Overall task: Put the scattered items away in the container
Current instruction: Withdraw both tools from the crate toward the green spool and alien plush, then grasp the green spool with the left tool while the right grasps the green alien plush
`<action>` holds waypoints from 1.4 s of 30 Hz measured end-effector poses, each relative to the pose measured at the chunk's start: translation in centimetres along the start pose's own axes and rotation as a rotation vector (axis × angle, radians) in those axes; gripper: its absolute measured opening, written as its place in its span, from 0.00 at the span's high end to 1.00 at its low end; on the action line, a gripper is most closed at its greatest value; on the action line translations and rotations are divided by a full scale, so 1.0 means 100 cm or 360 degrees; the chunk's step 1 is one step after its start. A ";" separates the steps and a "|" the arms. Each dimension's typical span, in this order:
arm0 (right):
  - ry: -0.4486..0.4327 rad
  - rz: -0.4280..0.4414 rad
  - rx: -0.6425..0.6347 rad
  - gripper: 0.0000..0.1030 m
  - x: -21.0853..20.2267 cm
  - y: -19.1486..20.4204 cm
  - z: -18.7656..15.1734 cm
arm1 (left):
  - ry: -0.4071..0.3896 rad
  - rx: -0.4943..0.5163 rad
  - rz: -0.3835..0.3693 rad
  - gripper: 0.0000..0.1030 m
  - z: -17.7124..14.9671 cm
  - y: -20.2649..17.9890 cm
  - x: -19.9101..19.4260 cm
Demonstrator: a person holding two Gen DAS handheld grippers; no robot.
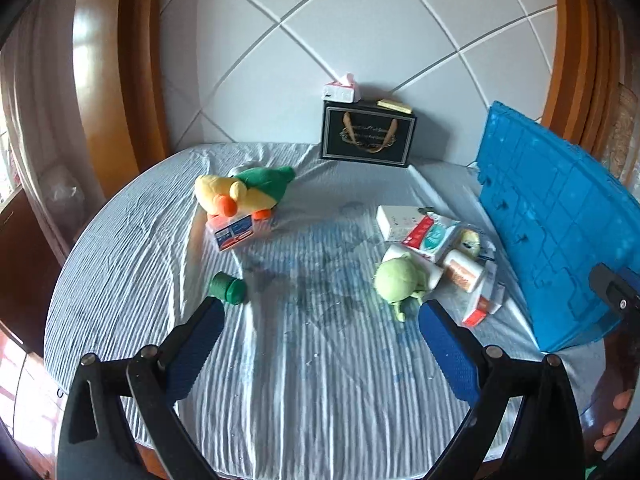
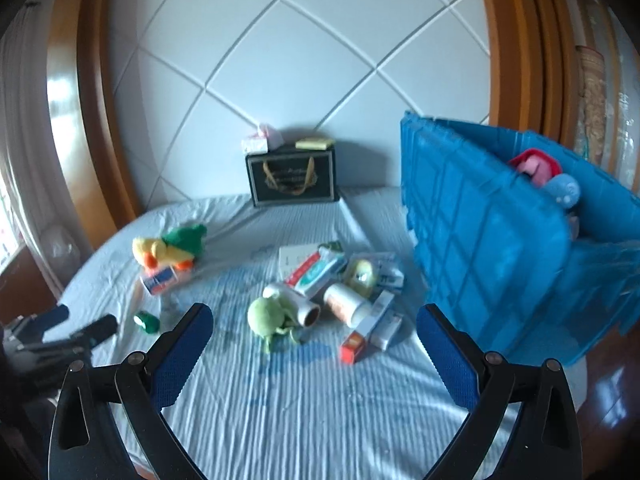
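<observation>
**Ana:** Left wrist view first: the left gripper (image 1: 320, 320) hangs over the striped sheet (image 1: 304, 380) with its jaws spread wide and nothing between them. Nearest it are the green cap (image 1: 229, 288), just past the left fingertip, and the pale green plush (image 1: 398, 280) by the right one. The duck plush (image 1: 240, 194) sits farther back on a small carton (image 1: 234, 232).

**Ben:** And the container?

**Ana:** The blue crate (image 1: 560, 224) stands at the right edge of the bed, beside the heap of boxes and tubes (image 1: 440, 240).

**Ben:** Right wrist view?

**Ana:** The right gripper (image 2: 316, 320) is likewise wide open and empty, aimed toward the pale green plush (image 2: 268, 316) and the cardboard roll (image 2: 300, 304). The blue crate (image 2: 500, 240) already holds some soft toys (image 2: 552, 178). The picture is somewhat blurred.

**Ben:** So which step?

**Ana:** I'd judge it's between picks: reaching for the next item. The right hand should descend on the plush, close, then carry it over the crate's rim.
</observation>
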State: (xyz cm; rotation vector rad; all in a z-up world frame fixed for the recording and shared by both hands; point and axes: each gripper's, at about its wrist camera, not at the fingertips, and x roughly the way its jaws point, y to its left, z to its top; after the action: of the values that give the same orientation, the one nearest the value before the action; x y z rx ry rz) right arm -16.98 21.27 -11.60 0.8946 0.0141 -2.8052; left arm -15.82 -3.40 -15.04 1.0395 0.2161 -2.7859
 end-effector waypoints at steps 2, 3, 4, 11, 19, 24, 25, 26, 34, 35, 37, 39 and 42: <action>0.0045 0.0018 0.0015 0.00 0.027 0.002 -0.010 | 0.0039 -0.0042 0.0081 0.04 -0.007 0.016 0.022; 0.0068 0.0024 0.0021 0.00 0.042 0.003 -0.015 | 0.0080 -0.0057 0.0105 0.04 -0.011 0.024 0.035; 0.0095 0.0030 0.0024 0.00 0.054 0.004 -0.019 | 0.0132 -0.0072 0.0135 0.04 -0.016 0.031 0.049; 0.0320 0.0160 0.0030 0.00 0.140 0.007 -0.041 | 0.0485 -0.0166 0.0258 0.04 -0.046 0.063 0.123; 0.0586 0.0186 0.0021 0.00 0.205 0.023 -0.061 | 0.0633 -0.0225 0.0351 0.14 -0.038 0.092 0.169; 0.0623 0.0180 0.0028 0.00 0.226 0.039 -0.060 | 0.0603 -0.0127 0.0330 0.17 -0.023 0.098 0.196; 0.0621 0.0164 0.0040 0.00 0.228 0.041 -0.059 | 0.0596 -0.0105 0.0313 0.17 -0.020 0.100 0.202; 0.0620 0.0143 0.0056 0.00 0.231 0.043 -0.057 | 0.0599 -0.0079 0.0300 0.17 -0.016 0.102 0.208; 0.0599 -0.0024 0.0230 0.09 0.261 0.056 -0.045 | 0.0658 0.0025 0.0118 0.32 -0.010 0.113 0.246; 0.0600 -0.0040 0.0250 0.13 0.264 0.057 -0.046 | 0.0664 0.0026 0.0102 0.33 -0.011 0.114 0.248; 0.0611 -0.0055 0.0270 0.14 0.271 0.060 -0.049 | 0.0623 0.0056 0.0092 0.34 -0.010 0.113 0.249; 0.0601 -0.0072 0.0271 0.19 0.275 0.065 -0.051 | 0.0612 0.0069 0.0064 0.40 -0.009 0.113 0.251; 0.0610 -0.0099 0.0271 0.46 0.283 0.070 -0.054 | 0.0599 0.0073 0.0038 0.50 -0.007 0.113 0.252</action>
State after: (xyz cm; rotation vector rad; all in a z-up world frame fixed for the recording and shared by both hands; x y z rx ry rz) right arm -35.15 9.57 -31.90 1.4827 -0.1456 -2.6733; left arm -31.95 -16.77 -33.07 1.5609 0.1826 -2.5612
